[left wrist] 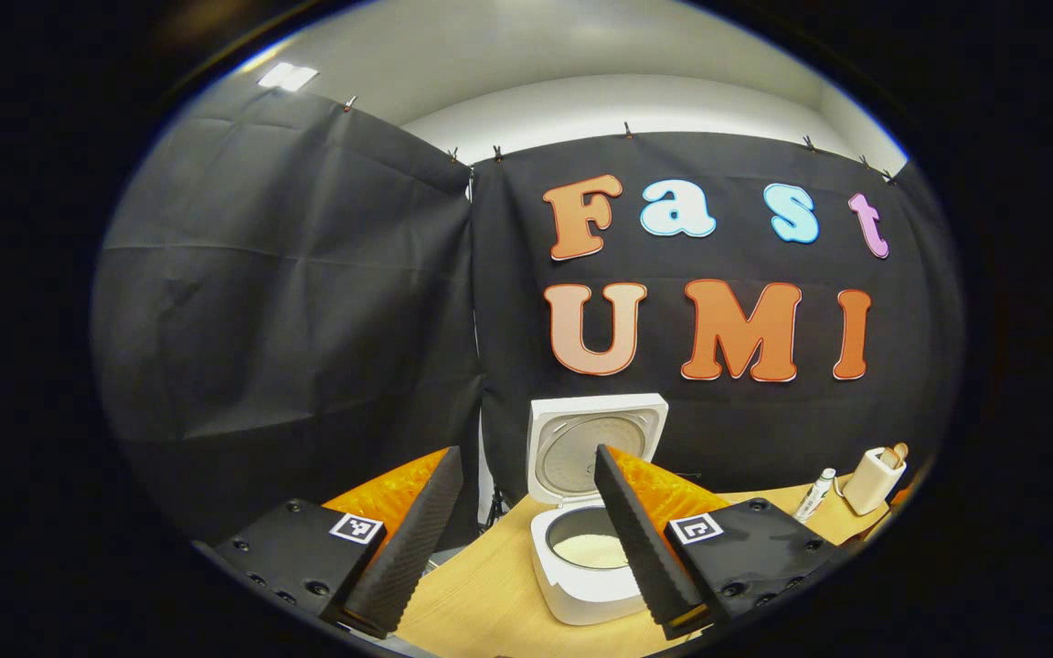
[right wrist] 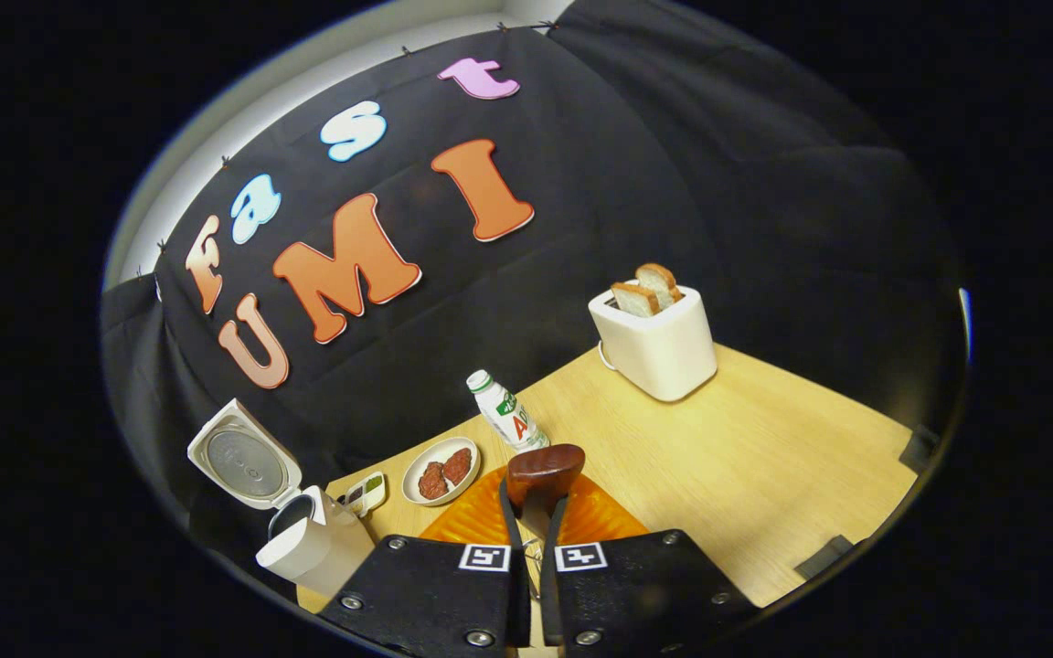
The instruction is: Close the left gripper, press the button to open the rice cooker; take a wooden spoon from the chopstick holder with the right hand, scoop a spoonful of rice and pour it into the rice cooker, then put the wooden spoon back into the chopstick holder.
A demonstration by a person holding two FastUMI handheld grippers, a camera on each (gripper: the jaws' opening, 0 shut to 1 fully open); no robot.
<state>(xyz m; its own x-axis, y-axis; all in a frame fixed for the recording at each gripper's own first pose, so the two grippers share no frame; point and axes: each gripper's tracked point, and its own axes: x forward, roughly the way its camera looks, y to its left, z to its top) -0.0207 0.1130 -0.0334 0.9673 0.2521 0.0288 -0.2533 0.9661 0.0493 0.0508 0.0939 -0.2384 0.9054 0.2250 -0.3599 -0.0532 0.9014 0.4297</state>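
The white rice cooker point(left wrist: 581, 585) stands with its lid point(left wrist: 595, 443) raised, and pale rice lies in its inner pot. My left gripper point(left wrist: 525, 452) is open in front of it, above the table, with nothing between its fingers. At the far right the cream chopstick holder point(left wrist: 872, 482) has a wooden utensil sticking out. My right gripper point(right wrist: 534, 498) is shut on the wooden spoon point(right wrist: 543, 471), whose dark bowl stands up just past the fingertips; what the bowl carries is hidden. The cooker point(right wrist: 307, 544) with its lid up point(right wrist: 239, 466) lies low to the left.
A small white bottle point(left wrist: 814, 493) lies beside the holder. On the wooden table point(right wrist: 764, 457) are a white toaster point(right wrist: 659, 347) with two bread slices, a drink bottle point(right wrist: 510, 413), a plate of meat pieces point(right wrist: 440, 471) and a small dish point(right wrist: 364, 492).
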